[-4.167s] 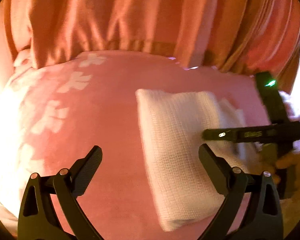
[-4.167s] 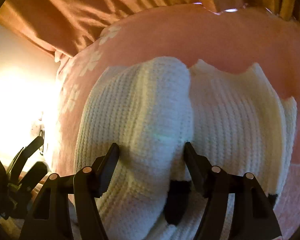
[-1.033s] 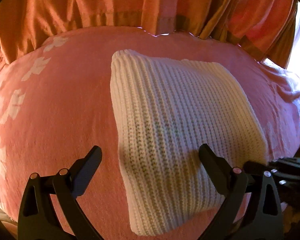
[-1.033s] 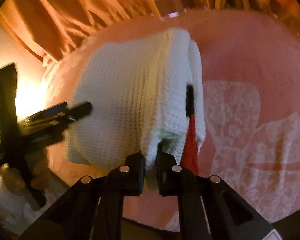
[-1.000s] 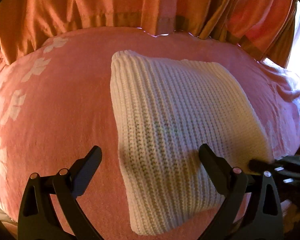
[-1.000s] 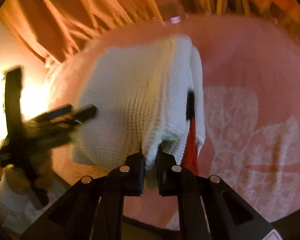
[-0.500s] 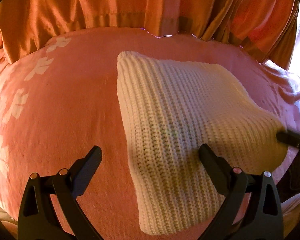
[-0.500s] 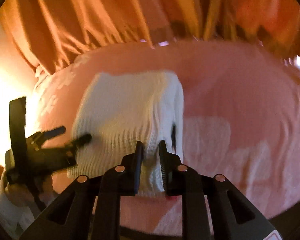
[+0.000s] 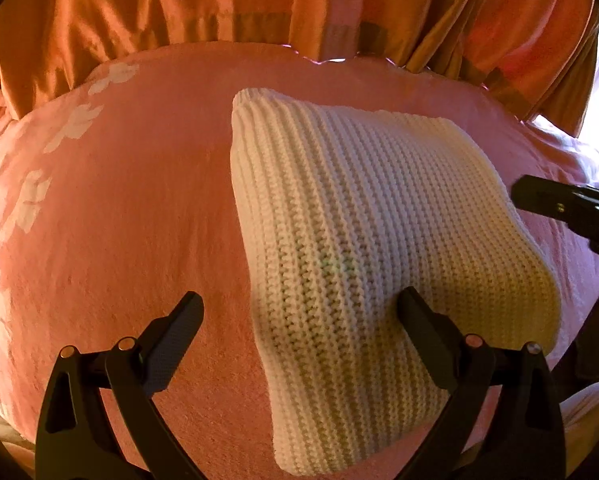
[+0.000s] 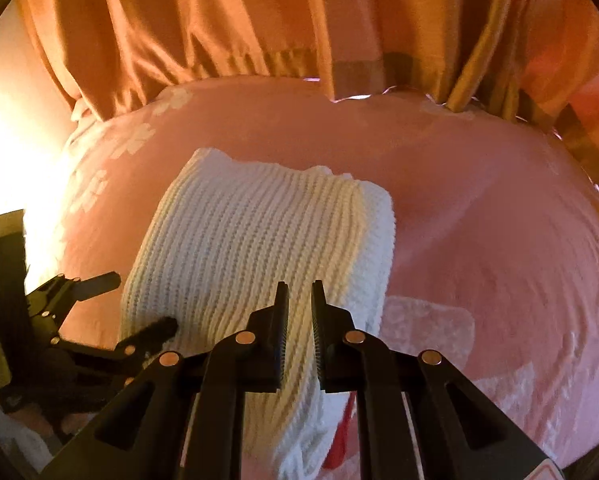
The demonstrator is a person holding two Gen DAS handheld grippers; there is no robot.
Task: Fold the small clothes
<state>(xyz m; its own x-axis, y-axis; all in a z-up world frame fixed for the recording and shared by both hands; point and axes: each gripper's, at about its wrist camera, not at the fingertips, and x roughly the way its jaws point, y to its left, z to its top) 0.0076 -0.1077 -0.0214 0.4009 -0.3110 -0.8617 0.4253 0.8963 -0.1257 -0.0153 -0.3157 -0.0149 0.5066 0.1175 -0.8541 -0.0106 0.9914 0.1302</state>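
Pink bedspread (image 9: pixel 111 216) w/ pale flower print is filling both views, orange curtain (image 9: pixel 227 4) hanging along its far edge. White knit sweater (image 9: pixel 363 240) is lying on the spread as a thick squared bundle, layers stacked at its right side in the right wrist view; something red (image 10: pixel 341 436) is peeking out under its near edge, can't ID. Left gripper (image 9: pixel 299 312) is hovering over the bundle's near-left part, jaws standing wide, nothing btwn them. Right gripper (image 10: pixel 299 300) is sitting above the near-right edge, jaws having just been closing to a narrow slit, empty, no knit pinched. Judging step: folding looks about done, hands coming off. Next move prob. calls for squaring loose edges or shifting the bundle aside, gripping through all layers so it isn't unrolling.
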